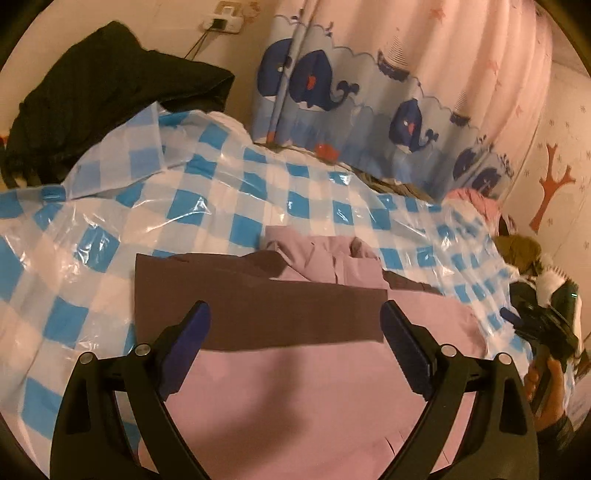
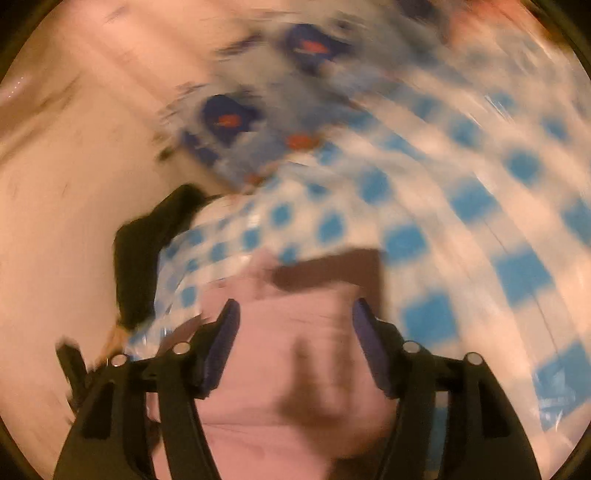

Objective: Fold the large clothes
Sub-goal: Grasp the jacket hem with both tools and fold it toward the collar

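Observation:
A large pink garment [image 1: 303, 391] with a dark brown panel [image 1: 258, 306] lies on a blue-and-white checked plastic sheet [image 1: 229, 184]. Its collar [image 1: 332, 254] points away from me. My left gripper [image 1: 295, 314] is open and empty, hovering over the brown panel. My right gripper [image 2: 295, 310] is open and empty above the pink cloth [image 2: 295, 332]; that view is blurred by motion. The right gripper also shows at the right edge of the left wrist view [image 1: 543, 325], held in a hand.
A black garment [image 1: 110, 85] is heaped at the back left. A whale-print curtain [image 1: 369, 96] hangs behind the sheet. More clothes, pink and fur-trimmed [image 1: 524, 254], lie at the right. A wall socket [image 1: 221, 22] is at the top left.

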Motion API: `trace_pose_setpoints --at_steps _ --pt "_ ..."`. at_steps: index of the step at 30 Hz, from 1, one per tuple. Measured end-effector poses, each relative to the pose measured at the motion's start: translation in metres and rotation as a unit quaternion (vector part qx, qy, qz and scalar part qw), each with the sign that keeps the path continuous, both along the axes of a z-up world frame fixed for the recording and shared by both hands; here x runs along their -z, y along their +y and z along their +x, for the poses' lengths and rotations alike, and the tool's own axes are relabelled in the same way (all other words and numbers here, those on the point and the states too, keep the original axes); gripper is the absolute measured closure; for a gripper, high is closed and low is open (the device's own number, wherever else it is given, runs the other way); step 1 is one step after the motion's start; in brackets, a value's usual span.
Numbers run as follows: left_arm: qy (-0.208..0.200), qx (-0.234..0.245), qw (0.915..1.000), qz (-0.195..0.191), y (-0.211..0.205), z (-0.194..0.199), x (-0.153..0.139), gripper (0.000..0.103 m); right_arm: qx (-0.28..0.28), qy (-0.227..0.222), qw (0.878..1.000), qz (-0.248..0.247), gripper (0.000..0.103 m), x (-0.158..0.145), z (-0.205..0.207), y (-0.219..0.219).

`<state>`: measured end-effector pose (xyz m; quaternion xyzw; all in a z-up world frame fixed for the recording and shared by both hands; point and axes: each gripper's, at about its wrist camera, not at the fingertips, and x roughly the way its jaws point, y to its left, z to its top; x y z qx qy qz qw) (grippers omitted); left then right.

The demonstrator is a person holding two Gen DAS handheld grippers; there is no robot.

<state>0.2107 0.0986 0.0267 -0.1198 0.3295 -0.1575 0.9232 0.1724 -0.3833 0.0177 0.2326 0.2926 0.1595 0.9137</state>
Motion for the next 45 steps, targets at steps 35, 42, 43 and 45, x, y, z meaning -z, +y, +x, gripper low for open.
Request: trace_pose_setpoints --at_steps 35,42,43,45 --pt "0.19 -0.006 0.9817 0.006 0.135 -0.212 0.034 0.013 -0.135 0.194 0.971 -0.035 0.007 0.051 -0.182 -0.064" --pt "0.26 -0.044 0.9622 -0.07 0.173 -0.314 0.072 0.013 -0.145 0.234 0.953 0.123 0.007 0.091 -0.278 -0.098" --pt "0.264 -0.043 0.9603 -0.077 0.172 -0.321 0.074 0.013 -0.152 0.235 0.951 0.128 0.007 0.09 -0.279 -0.094" --pt "0.273 -0.035 0.9575 -0.085 0.165 -0.336 0.079 0.013 -0.168 0.239 0.946 0.136 0.007 0.09 -0.289 -0.086"
